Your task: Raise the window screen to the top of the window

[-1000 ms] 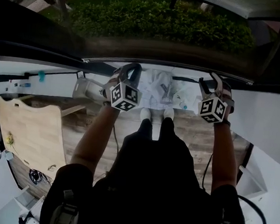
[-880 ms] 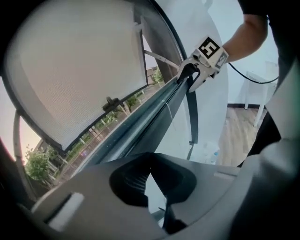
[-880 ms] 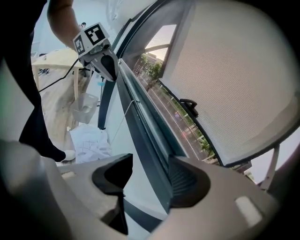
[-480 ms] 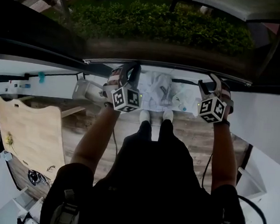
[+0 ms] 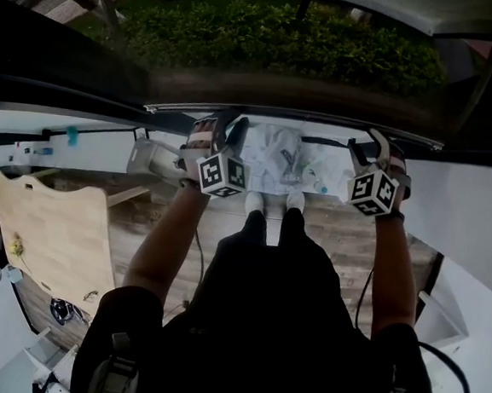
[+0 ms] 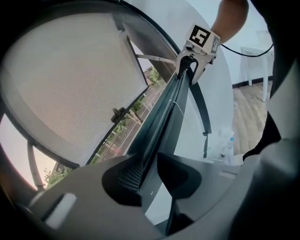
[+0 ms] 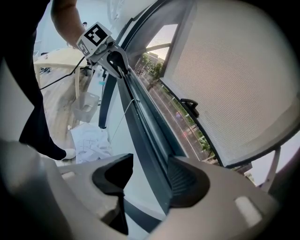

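Note:
The grey mesh window screen (image 6: pixel 70 84) (image 7: pixel 234 70) fills the upper window; its dark lower edge carries a small black latch (image 6: pixel 119 113) (image 7: pixel 189 105). Below it, open air shows the street and trees. A dark rail (image 5: pixel 296 117) runs along the window's bottom. My left gripper (image 5: pixel 222 128) (image 6: pixel 147 164) straddles this rail (image 6: pixel 164 117); its jaws are opening, and a gap shows beside the right jaw. At the rail's right part my right gripper (image 5: pixel 372 144) (image 7: pixel 150 168) also stands open round the rail (image 7: pixel 145 131), its left jaw clear of it.
On the wooden floor below lie crumpled white sheets (image 5: pixel 276 151), a small bottle (image 5: pixel 320 186) and a white box (image 5: pixel 151 153). A pale wooden board (image 5: pixel 55 226) leans at the left. My legs and white shoes (image 5: pixel 273 201) stand under the sill. A hedge (image 5: pixel 286 36) grows outside.
The left gripper has rolled slightly and its jaws have parted from the rail. The right gripper has stayed where it was.

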